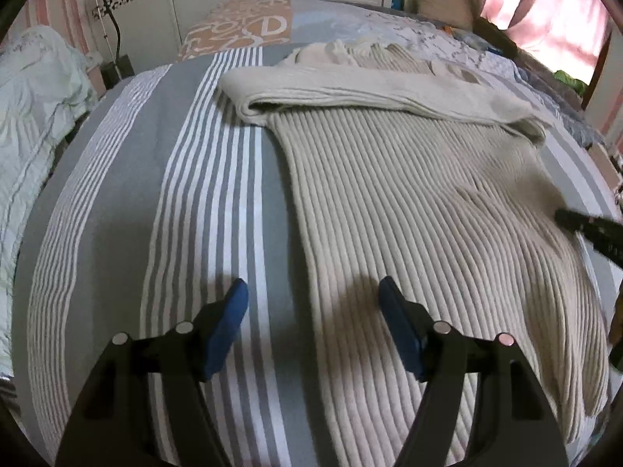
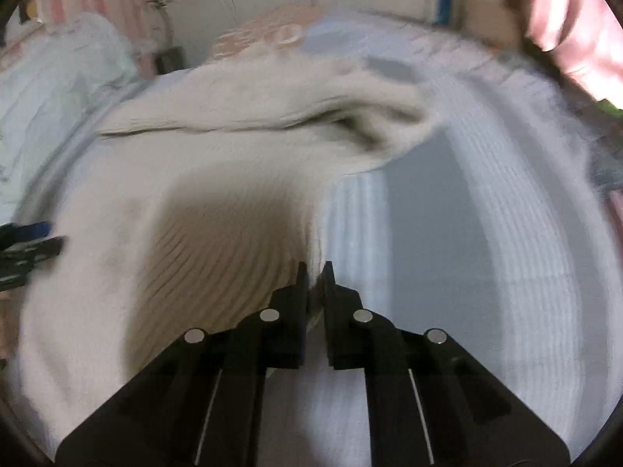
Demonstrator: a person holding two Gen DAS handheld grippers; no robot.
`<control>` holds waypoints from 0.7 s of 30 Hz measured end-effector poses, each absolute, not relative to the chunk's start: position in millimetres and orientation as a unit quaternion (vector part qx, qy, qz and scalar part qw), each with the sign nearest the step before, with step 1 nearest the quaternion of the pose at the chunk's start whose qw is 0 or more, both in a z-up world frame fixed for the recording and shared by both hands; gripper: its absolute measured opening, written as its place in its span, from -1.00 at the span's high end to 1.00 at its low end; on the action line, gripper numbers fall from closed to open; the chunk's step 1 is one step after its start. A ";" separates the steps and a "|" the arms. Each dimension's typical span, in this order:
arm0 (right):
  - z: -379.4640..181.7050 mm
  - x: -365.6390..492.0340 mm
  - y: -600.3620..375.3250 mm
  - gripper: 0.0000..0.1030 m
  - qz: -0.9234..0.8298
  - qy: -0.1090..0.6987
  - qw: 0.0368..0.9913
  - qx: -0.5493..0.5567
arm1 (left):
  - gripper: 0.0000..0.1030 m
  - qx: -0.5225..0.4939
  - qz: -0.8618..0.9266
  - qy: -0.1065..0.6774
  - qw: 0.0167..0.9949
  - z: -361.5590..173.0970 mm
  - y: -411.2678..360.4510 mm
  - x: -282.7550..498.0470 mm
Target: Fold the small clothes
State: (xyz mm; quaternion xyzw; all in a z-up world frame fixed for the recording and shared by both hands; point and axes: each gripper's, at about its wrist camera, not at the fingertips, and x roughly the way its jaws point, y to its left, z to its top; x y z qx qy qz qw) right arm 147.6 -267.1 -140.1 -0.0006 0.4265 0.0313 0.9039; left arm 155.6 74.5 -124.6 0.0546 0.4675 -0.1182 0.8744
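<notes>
**Sweater pinched at its right edge, left gripper empty**

I saw the beige ribbed sweater lying on the striped bedspread, one sleeve folded across its top. My left gripper hung with its blue-padded fingers wide apart, straddling the sweater's left edge and holding nothing. My right gripper had its fingers pressed together on the sweater's right edge, the knit bunched and lifted there. The right wrist view was heavily blurred. A pink curtain hung beyond the bed.
</notes>
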 end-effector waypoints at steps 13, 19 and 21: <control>-129.0 93.4 -293.4 0.54 0.106 0.409 0.901 0.102 | -0.36 0.070 -0.120 0.469 0.872 -123.3 77.3 93.9; -150.9 49.1 -275.3 0.54 0.160 0.447 0.871 0.130 | -0.36 0.070 -0.133 0.472 0.869 -126.9 69.9 63.8; -158.4 41.9 -268.0 0.54 0.168 0.449 0.866 0.143 | -0.36 0.080 -0.136 0.465 0.871 -126.0 63.4 52.6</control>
